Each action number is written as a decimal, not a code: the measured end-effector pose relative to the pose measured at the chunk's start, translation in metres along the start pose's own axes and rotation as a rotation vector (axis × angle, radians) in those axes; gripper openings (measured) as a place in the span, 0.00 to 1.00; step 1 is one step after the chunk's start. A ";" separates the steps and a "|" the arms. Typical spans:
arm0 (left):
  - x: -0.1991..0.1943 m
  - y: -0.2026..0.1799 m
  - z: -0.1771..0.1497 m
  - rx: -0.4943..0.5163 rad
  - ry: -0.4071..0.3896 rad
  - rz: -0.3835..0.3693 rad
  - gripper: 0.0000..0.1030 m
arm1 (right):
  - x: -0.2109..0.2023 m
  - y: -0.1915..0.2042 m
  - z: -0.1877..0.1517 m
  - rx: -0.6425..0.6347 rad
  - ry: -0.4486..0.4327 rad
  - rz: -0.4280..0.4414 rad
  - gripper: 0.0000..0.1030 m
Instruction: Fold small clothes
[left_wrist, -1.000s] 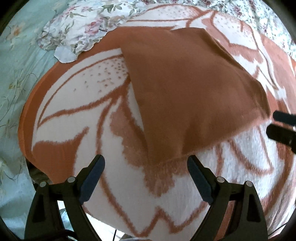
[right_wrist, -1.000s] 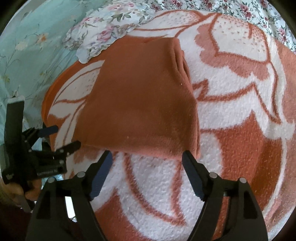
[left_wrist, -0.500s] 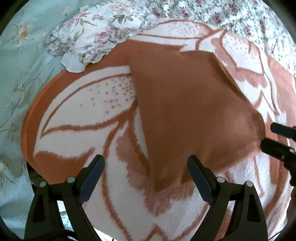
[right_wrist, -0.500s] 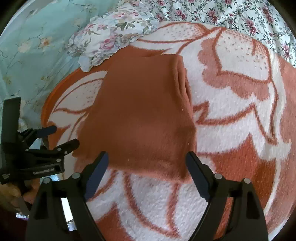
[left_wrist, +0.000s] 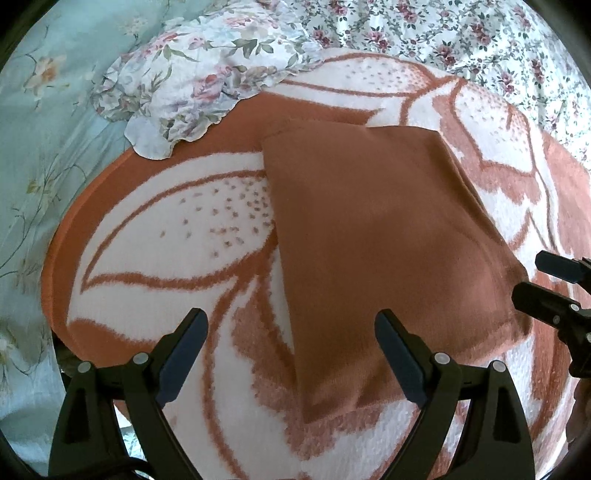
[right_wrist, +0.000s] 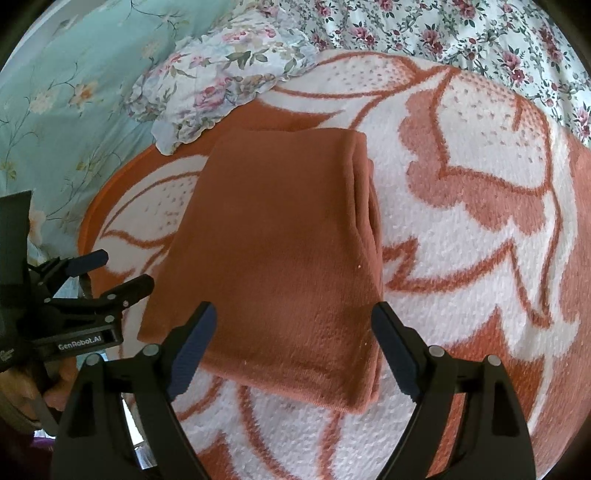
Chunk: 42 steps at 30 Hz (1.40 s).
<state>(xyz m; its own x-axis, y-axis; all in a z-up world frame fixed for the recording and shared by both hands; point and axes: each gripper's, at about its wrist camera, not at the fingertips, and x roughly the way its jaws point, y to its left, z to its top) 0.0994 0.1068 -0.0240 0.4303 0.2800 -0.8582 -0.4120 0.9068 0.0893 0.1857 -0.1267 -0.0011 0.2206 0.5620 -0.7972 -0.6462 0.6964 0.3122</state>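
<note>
A rust-orange knitted garment lies folded into a flat rectangle on an orange-and-white flower-patterned blanket. In the right wrist view the garment shows stacked folded layers along its right edge. My left gripper is open and empty, raised over the garment's near left corner; it also shows in the right wrist view. My right gripper is open and empty, raised over the garment's near edge; it also shows in the left wrist view.
A floral pillow lies at the blanket's far left corner. A pale teal flowered sheet covers the bed to the left. A white sheet with small roses lies beyond the blanket. The blanket's left edge drops off.
Both grippers have pulled back and up from the folded garment, so more pillow and sheet show. The garment stays flat and unmoved. Both grippers remain open.
</note>
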 end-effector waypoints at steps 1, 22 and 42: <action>0.000 0.000 0.000 -0.001 0.000 0.000 0.90 | 0.000 0.001 0.000 0.002 0.000 0.000 0.83; 0.013 0.002 0.009 -0.021 -0.014 -0.034 0.90 | 0.015 -0.005 0.012 -0.013 0.011 -0.002 0.84; 0.010 0.003 0.010 -0.018 -0.045 -0.059 0.91 | 0.021 -0.004 0.014 -0.023 0.008 -0.013 0.84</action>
<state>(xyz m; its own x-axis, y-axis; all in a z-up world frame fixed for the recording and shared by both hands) 0.1098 0.1156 -0.0270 0.4895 0.2408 -0.8381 -0.3991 0.9164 0.0302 0.2032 -0.1116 -0.0121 0.2231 0.5493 -0.8053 -0.6601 0.6930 0.2899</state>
